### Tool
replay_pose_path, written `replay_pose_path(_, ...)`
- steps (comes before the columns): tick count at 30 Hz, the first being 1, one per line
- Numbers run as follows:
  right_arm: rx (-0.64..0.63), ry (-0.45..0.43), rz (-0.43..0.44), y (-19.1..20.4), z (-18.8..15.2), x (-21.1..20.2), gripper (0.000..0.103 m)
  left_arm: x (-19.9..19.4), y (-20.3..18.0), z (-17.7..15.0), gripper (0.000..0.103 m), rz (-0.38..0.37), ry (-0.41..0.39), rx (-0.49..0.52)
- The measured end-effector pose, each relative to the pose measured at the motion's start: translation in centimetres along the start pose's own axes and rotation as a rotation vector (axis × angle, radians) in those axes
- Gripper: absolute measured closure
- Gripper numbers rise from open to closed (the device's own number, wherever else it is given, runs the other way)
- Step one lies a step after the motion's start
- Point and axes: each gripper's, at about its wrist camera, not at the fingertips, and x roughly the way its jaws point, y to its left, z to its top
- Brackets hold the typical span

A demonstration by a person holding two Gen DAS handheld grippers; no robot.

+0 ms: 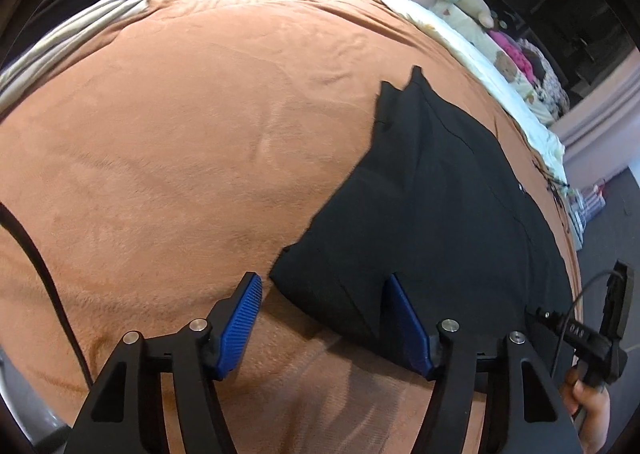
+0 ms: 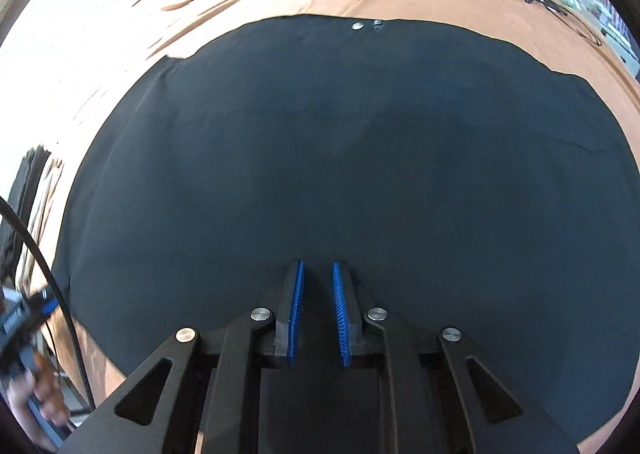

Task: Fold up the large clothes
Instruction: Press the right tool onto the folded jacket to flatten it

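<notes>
A large black fabric garment (image 1: 440, 194) lies flat on a brown fleece bedspread (image 1: 180, 174), its near corner between the left gripper's (image 1: 322, 290) parted jaws, while the right gripper (image 2: 319, 274), nearly together, hovers above its middle.

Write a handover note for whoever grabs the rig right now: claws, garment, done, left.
Left claw: open, straddling the near corner of the black garment, not pinching it yet.
Right claw: nearly closed but with a gap, over the middle of the garment; nothing visibly pinched.
Garment lies mostly flat on the brown blanket, metal snaps at the far edge.
Done: spread out, looks partly folded.
Left: grip the corner and make the next fold.
</notes>
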Motion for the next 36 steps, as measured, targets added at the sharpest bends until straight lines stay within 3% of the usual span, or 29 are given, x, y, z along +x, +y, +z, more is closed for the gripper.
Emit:
replay_pose_path(9, 0.038, -0.021, -0.019, -0.8, 4.8, 3.2, 0.094, -0.3, 0.4, -0.4, 0.042, -0.007, -0.002, -0.026)
replay_pose_path(17, 0.044, -0.040, -0.046, -0.8, 8.5, 6.8, 0.095, -0.3, 0.4, -0.2, 0.052, -0.006, -0.015, -0.041)
replay_pose_path(32, -0.012, -0.084, -0.104, 0.9, 11.5, 12.8, 0.095, 0.0, 0.0, -0.2, 0.053, 0.003, -0.008, -0.044)
replay_pose_path(36, 0.042, -0.079, -0.032, 0.5, 12.1, 11.1, 0.095, 0.1, 0.0, 0.0, 0.049, -0.016, 0.002, -0.054)
